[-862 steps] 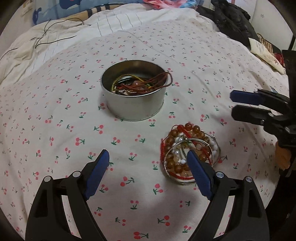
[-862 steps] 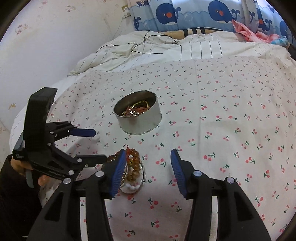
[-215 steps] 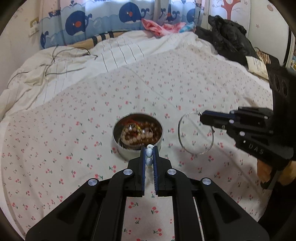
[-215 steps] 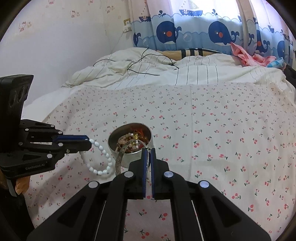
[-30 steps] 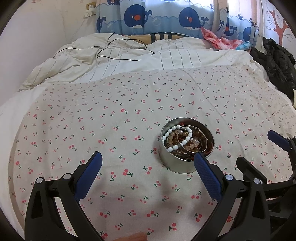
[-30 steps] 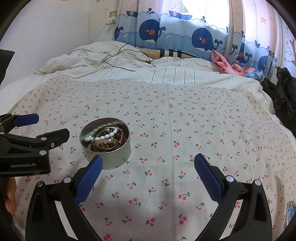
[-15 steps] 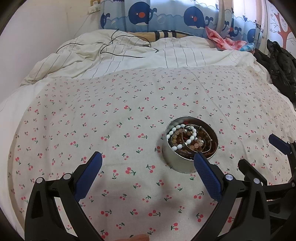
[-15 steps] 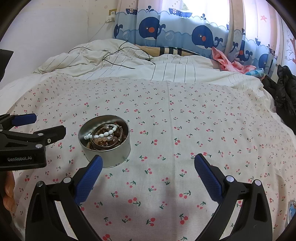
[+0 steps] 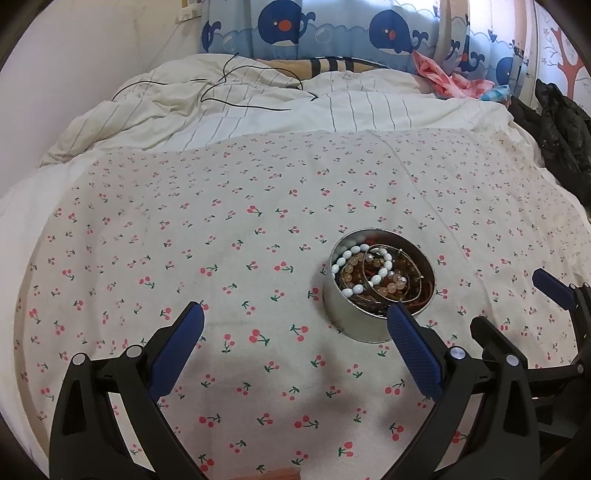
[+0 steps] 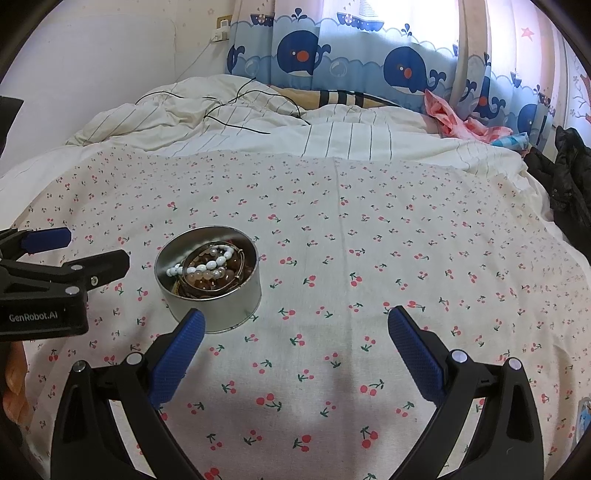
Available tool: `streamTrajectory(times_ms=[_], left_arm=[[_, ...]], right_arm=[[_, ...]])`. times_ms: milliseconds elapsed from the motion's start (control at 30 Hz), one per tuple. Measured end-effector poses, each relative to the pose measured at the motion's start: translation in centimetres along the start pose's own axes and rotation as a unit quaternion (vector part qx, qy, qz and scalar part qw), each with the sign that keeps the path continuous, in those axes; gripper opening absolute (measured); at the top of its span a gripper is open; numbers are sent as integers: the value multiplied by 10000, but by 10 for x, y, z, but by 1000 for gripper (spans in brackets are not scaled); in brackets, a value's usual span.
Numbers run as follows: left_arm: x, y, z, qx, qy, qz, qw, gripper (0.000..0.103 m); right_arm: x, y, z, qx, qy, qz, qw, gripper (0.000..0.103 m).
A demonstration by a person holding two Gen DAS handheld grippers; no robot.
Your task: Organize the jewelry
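Round metal tin (image 9: pixel 369 325) standing upright on the cherry-print sheet (image 9: pixel 221 240), mouth facing straight up, no long axis to speak of. Set in the near half of the sheet, well in from every edge of the bed; closer to the near edge than to the rumpled striped duvet (image 9: pixel 258 110) at the far side. Filled with jewelry: a white bead bracelet (image 9: pixel 364 271) lying curved across the top, amber-brown beads (image 9: pixel 391 282) under and beside it, a thin wire bangle (image 9: pixel 413 284) resting tilted against the inner wall, reddish cord low at the rim. In the right wrist view the same tin (image 10: pixel 218 299) with the white bead bracelet (image 10: pixel 207 266) uppermost, running roughly left to right across the mouth.

Left gripper (image 9: pixel 293 343) spread wide, nothing between the blue pads, hovering above the sheet; right-hand pad overlapping the tin's near rim in view, contact not clear. Seen from the other side as the left gripper (image 10: pixel 74 251), fingers apart, just left of the tin and not touching it. Right gripper (image 10: pixel 295 347) also spread wide and empty, its left pad in front of the tin's near wall; its fingers at the right margin of the left wrist view, right gripper (image 9: pixel 517 306), parted.

Bare sheet all around the tin: broad stretch toward the left edge of the bed, more toward the duvet, a narrower band toward the right edge where a black jacket (image 9: pixel 557 129) lies heaped. Black cable (image 9: pixel 240 92) looping over the duvet, whale-print curtain (image 9: pixel 332 33) behind, pink cloth (image 9: pixel 439 77) at the far right corner.
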State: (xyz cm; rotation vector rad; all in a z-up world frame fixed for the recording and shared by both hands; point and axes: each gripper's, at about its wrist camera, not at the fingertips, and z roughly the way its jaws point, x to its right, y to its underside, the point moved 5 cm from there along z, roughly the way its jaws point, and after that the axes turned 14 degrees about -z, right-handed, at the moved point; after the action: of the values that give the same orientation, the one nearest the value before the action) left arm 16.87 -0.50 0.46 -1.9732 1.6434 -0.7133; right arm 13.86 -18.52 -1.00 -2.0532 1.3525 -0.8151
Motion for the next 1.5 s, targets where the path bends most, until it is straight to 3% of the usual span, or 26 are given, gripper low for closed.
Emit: streamTrajectory(times_ms=[300, 600, 1500], left_arm=[[-9, 0, -2, 2, -56, -142, 9999, 95], [-3, 5, 1, 33, -179, 33, 9998, 95], [1, 10, 3, -105, -42, 46, 9999, 95]], right_arm=[[3, 2, 5, -71, -50, 76, 9999, 95], [4, 2, 5, -70, -53, 71, 9999, 95], [3, 2, 8, -128, -57, -21, 9999, 95]])
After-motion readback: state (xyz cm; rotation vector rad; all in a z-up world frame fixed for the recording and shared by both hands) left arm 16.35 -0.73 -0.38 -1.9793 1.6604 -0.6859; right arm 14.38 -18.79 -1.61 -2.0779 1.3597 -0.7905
